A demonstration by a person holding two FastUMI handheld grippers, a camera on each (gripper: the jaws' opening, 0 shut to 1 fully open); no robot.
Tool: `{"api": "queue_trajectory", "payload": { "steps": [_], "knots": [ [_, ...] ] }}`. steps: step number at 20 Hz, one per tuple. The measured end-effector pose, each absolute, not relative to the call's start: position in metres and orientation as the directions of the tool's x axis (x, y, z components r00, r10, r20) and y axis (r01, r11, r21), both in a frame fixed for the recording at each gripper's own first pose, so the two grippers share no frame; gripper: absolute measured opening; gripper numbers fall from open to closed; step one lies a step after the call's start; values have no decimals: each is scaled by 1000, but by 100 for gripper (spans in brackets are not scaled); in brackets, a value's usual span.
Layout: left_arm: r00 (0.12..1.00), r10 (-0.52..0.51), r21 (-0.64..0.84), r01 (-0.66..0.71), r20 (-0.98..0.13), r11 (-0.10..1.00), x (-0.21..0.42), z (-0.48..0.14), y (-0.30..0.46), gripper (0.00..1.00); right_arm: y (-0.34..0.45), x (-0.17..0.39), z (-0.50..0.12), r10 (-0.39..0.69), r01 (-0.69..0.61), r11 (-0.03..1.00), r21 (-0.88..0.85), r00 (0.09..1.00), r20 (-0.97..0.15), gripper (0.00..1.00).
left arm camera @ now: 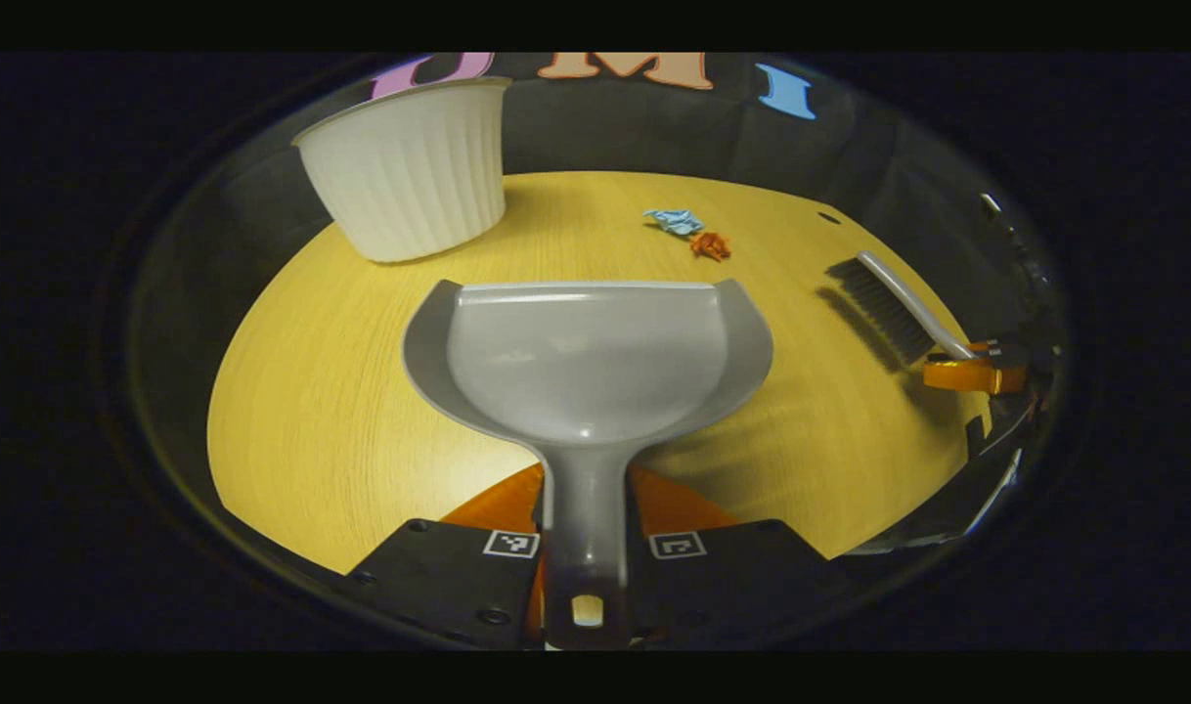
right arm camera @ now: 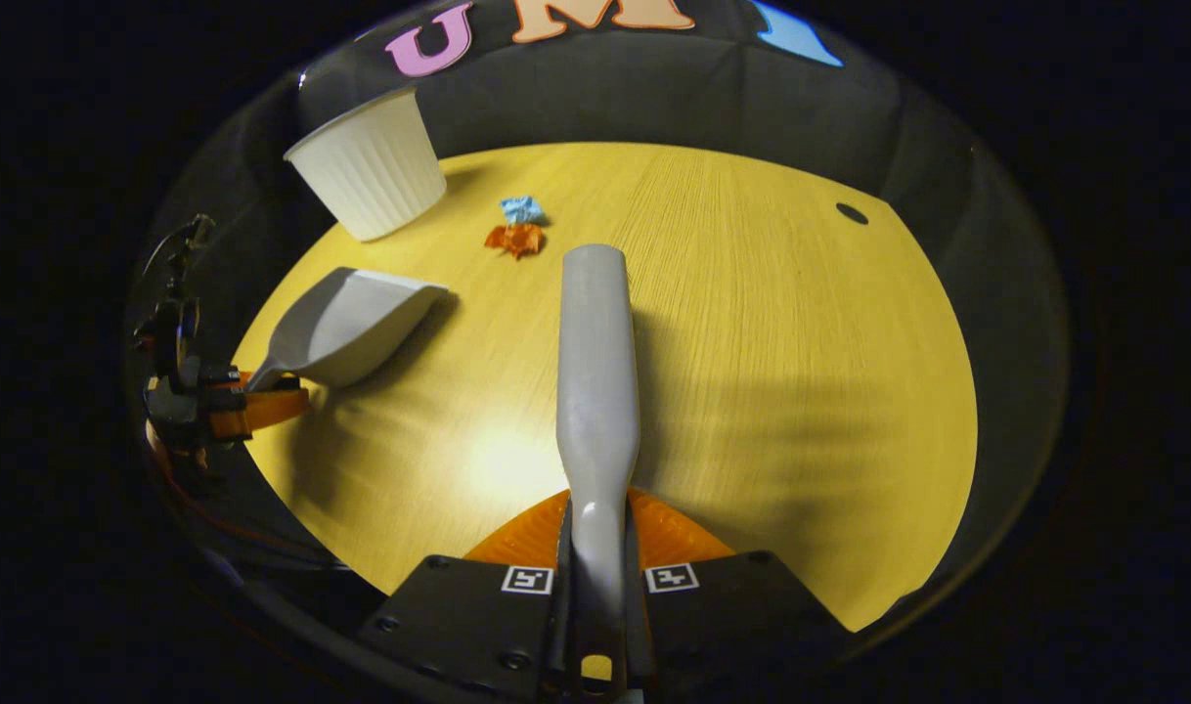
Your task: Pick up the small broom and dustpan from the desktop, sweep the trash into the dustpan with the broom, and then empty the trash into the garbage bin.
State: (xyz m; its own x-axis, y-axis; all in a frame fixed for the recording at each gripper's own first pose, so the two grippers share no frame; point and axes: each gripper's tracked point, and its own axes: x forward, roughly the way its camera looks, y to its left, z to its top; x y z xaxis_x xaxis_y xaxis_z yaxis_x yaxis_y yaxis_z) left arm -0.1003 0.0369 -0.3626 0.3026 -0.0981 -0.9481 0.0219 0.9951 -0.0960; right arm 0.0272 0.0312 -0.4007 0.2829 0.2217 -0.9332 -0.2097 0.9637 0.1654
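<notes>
In the left gripper view my left gripper is shut on the handle of the grey dustpan, whose mouth faces away over the wooden table. Beyond it lie a blue scrap and an orange scrap of crumpled paper. At the right the broom shows, bristles down, held by the other gripper. In the right gripper view my right gripper is shut on the grey broom handle. The dustpan hangs at the left, with the blue scrap and orange scrap ahead.
A white ribbed garbage bin stands at the table's far left corner, also the bin in the right gripper view. A small dark hole marks the table's far right. Black cloth walls surround the table.
</notes>
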Motion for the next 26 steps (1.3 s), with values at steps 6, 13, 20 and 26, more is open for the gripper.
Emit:
{"api": "queue_trajectory", "payload": {
  "steps": [6, 13, 20, 26],
  "knots": [
    [292, -166, -118, 177, -942, 977, -69, -367, 11, 27, 11, 149, -372, 151, -362, 932, 7, 373, -915, 18],
    [247, -218, -148, 274, -944, 950, -65, -374, -7, 26, 63, 261, -429, 127, -670, 731, -129, 320, -939, 18],
    [237, -219, -152, 272, -947, 950, -65, -381, -8, 28, 115, 236, -463, 199, -839, 543, -29, 163, -966, 19],
    [235, -217, -150, 272, -947, 950, -68, -383, -8, 27, 123, 218, -407, 289, -938, 335, 85, 17, -957, 19]
  ]
}}
